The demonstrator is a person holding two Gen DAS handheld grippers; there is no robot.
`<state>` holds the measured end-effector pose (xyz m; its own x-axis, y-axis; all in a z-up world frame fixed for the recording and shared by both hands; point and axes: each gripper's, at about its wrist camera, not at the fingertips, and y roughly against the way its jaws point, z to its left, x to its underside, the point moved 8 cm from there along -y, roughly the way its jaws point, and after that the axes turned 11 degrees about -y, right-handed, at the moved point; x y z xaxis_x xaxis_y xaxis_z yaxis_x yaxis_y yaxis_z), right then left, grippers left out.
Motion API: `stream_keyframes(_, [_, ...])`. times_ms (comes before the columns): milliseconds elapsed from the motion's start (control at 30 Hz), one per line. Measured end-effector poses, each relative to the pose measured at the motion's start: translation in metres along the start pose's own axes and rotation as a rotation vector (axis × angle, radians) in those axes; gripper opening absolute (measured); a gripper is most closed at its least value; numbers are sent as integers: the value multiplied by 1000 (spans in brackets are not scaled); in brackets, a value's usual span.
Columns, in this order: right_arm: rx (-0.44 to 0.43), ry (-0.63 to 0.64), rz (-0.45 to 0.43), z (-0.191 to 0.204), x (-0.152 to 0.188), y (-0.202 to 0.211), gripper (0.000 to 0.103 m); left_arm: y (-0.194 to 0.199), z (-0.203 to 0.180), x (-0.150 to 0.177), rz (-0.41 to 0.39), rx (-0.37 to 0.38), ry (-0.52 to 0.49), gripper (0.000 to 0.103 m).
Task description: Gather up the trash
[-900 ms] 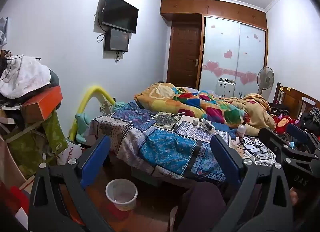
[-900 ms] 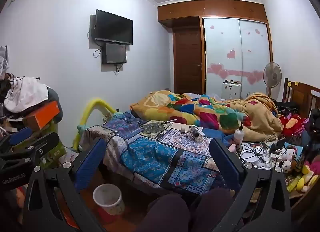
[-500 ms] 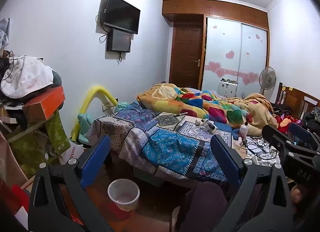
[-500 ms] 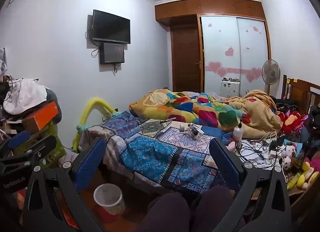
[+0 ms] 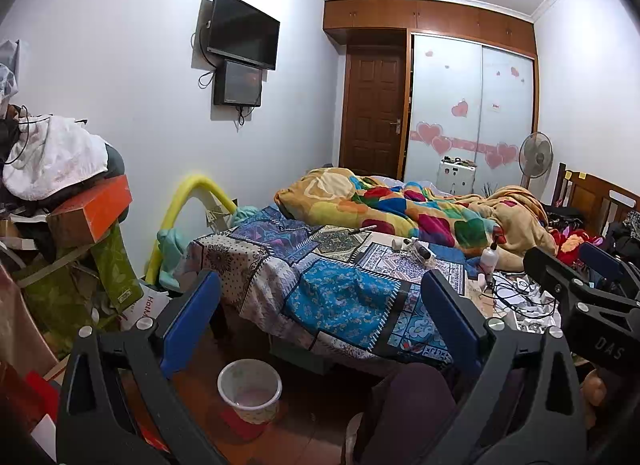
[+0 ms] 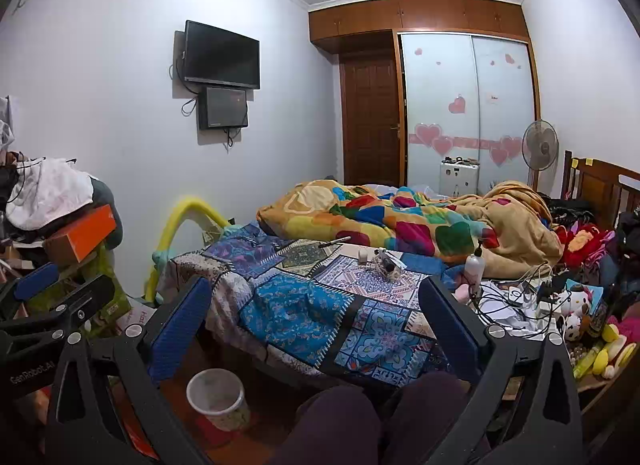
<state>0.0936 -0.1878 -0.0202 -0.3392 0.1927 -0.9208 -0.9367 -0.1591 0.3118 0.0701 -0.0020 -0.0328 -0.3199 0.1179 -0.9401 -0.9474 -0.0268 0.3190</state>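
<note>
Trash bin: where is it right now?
The trash bin stands on the floor at lower left in both wrist views, just in front of the bed's near corner.

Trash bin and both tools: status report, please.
Left tool open, empty. Right tool open, empty. Trash bin upright on floor by bed, nothing collected yet. Knees beside bin.

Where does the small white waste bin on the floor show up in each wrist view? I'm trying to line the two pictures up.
Left wrist: the waste bin stands on the floor at bottom centre-left, right of the gripper's left blue pad.
Right wrist: the waste bin sits lower left, under the left blue pad.
Shared landmark: the patchwork bedspread hangs just above and right of it in both.
</note>
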Motion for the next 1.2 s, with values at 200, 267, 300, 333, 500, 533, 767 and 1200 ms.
stream_keyframes(200, [-1,0,-1,-1,0,0,103,0,0,0,0,0,1,101])
stream_keyframes(267, [0,0,-2,-1,0,0,103,0,-1,1,-1,-1,1,101])
stream_keyframes(300, [-1,-1,-3,-1,0,0,103,0,0,1,1,-1,2,101])
stream_keyframes(333, [-1,-1,-2,-1,0,0,103,0,0,1,0,0,2,101])
stream_keyframes(500, [-1,1,-3,1,0,1,103,0,0,2,-1,-2,2,101])
stream_keyframes(533, [-2,1,-3,1,0,1,103,0,1,3,-1,-3,4,101])
stream_keyframes(767, [-3,3,-5,2,-1,2,103,1,2,4,0,-3,3,101])
stream_keyframes(1200, [-12,7,-7,9,-6,4,103,4,6,2,1,-12,8,101])
